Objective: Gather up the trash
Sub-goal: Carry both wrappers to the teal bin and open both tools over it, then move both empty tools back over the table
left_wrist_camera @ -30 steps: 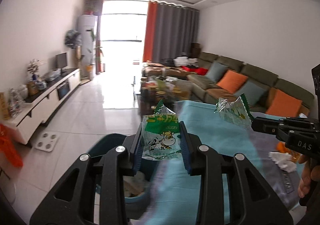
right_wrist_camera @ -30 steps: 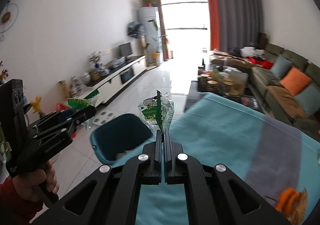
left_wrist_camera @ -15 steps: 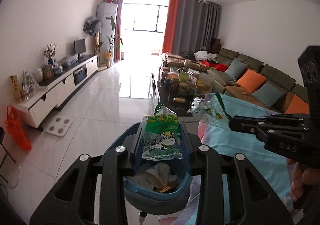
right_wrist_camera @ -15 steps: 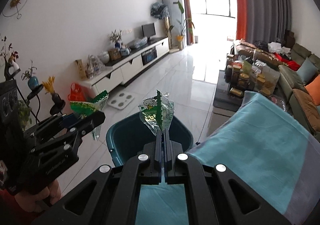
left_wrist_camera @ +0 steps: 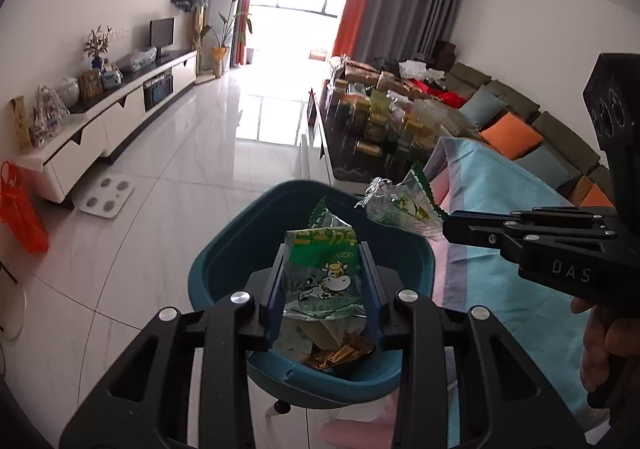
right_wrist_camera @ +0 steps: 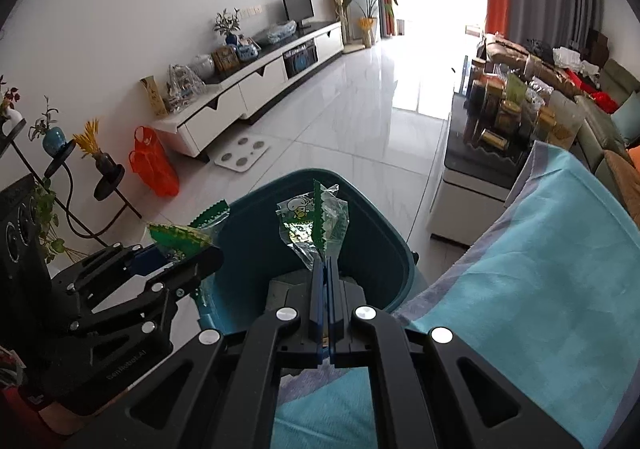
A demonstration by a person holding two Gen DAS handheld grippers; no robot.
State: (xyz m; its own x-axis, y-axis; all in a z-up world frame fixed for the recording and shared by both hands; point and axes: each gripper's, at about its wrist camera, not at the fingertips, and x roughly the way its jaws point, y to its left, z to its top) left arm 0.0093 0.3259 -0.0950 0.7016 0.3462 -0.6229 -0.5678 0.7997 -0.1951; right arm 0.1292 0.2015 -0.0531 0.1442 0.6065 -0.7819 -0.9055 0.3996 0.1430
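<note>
My left gripper (left_wrist_camera: 323, 269) is shut on a green-and-clear cow snack wrapper (left_wrist_camera: 322, 275) and holds it over the teal trash bin (left_wrist_camera: 224, 249), which has paper and foil trash inside. My right gripper (right_wrist_camera: 322, 261) is shut on a second crumpled green-and-clear wrapper (right_wrist_camera: 314, 223), also above the bin (right_wrist_camera: 260, 245). In the left wrist view the right gripper (left_wrist_camera: 446, 223) reaches in from the right with its wrapper (left_wrist_camera: 400, 205) over the bin's rim. In the right wrist view the left gripper (right_wrist_camera: 188, 249) shows at the left with its wrapper (right_wrist_camera: 180, 235).
A table with a teal cloth (right_wrist_camera: 540, 249) stands right of the bin. Beyond are a cluttered dark coffee table (left_wrist_camera: 380, 129), a sofa with cushions (left_wrist_camera: 512, 129), a white TV cabinet (left_wrist_camera: 112, 117), a floor scale (left_wrist_camera: 106, 197) and an orange bag (right_wrist_camera: 154, 165).
Both grippers have moved left off the table with their wrappers and tilted down. They now hang over the bin, which fills more of each view.
</note>
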